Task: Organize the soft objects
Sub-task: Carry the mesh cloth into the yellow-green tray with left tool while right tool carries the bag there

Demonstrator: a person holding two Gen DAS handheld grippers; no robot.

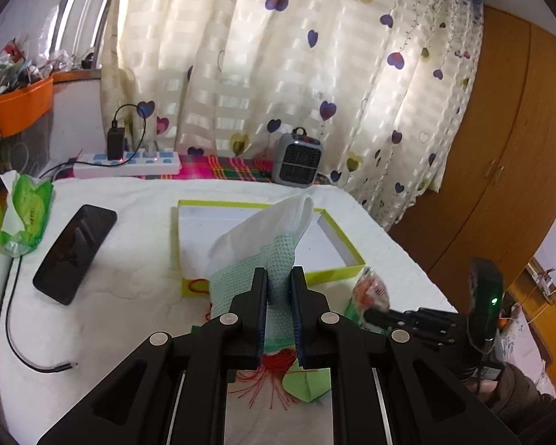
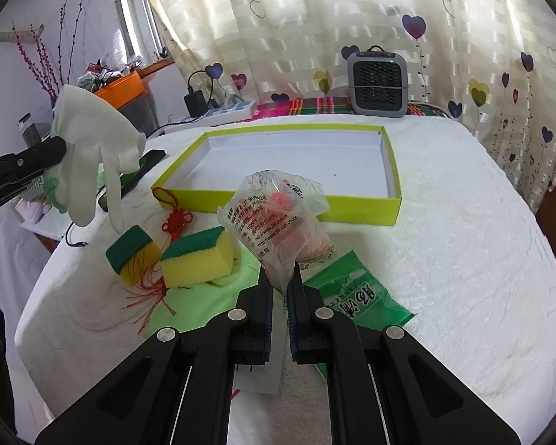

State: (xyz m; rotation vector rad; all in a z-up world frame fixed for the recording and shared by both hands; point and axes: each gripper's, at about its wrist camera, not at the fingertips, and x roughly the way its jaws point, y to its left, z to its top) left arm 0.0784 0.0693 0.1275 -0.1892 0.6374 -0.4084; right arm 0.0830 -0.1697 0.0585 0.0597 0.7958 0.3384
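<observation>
Orange contents blurred inside clear bag (image 2: 278, 218)

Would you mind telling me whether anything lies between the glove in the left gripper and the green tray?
Nothing visible does. The left gripper holds the glove up above the table, and the tray lies straight ahead with its white floor bare. The sponges sit nearer the person, below the glove's line.

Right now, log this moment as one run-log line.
left gripper: shut on glove, lifted | right gripper: shut on plastic bag | tray: empty | sponges: on table
</observation>
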